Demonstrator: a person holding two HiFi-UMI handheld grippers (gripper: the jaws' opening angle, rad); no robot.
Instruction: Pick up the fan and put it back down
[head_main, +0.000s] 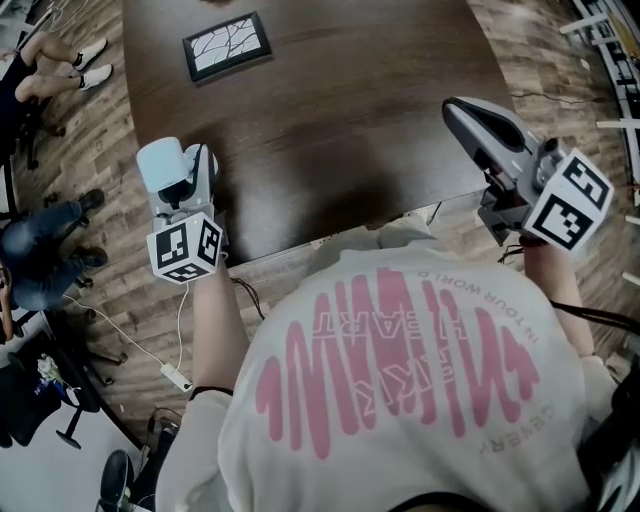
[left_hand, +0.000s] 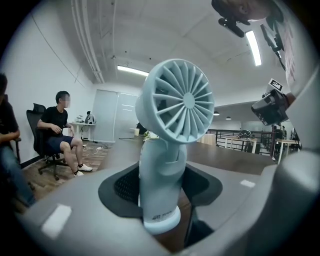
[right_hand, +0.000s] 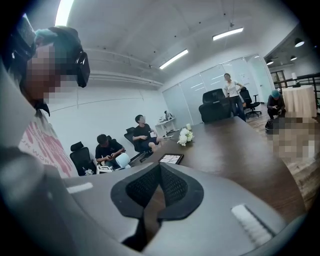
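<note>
Fan: a pale blue handheld fan (left_hand: 161, 170) stands right between the jaws of the left gripper (left_hand: 162, 187). Its round grille rises above them and its base sits just below, low over the dark wooden table (head_main: 340, 120).
Left gripper: the jaws are fairly wide apart with the fan's handle between them. The black pads (left_hand: 125, 186) seem to lie against the handle on both sides, so I judge it a grip, though perhaps not a firm one.
Right gripper: the right gripper (right_hand: 158, 172) has its jaws drawn together with nothing between them. It is held off to the fan's far side, over the table's near corner.
Long axis: the handle is upright and crosses the line of the jaws at a right angle.
Nearer hand: the left by far; the right is well apart from the fan.
Step in hand: probably securing the fan before the lift.
Next move calls for: a straight rise along the handle's axis, keeping it upright so the heavy head does not swing in the pads.
Risk: a grip low on the handle may let the fan tip.
</note>
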